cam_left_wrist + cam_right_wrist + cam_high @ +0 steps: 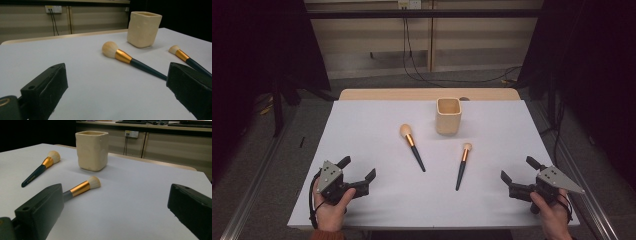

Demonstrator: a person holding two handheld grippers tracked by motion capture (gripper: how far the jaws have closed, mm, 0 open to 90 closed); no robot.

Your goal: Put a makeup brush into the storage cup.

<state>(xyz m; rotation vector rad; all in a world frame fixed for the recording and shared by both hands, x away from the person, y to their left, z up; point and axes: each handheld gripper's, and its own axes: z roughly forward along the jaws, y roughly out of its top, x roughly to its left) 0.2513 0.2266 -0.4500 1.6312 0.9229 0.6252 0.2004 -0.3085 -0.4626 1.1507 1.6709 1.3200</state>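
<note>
Two makeup brushes lie flat on the white table top (362,125). The larger brush (413,147) (130,60) (40,170) lies left of centre, its bristles toward the far side. The smaller brush (462,165) (186,58) (81,188) lies to its right. Behind them a cream square cup (448,115) (143,29) (92,150) stands upright. My left gripper (357,171) (117,92) rests open near the front left edge, nothing between its jaws. My right gripper (518,170) (115,215) sits open near the front right edge, also empty.
The white top lies on a wooden table whose far edge (427,93) shows behind the cup. Cables (412,65) run down the wall and across the floor beyond. Dark stands flank the table on both sides.
</note>
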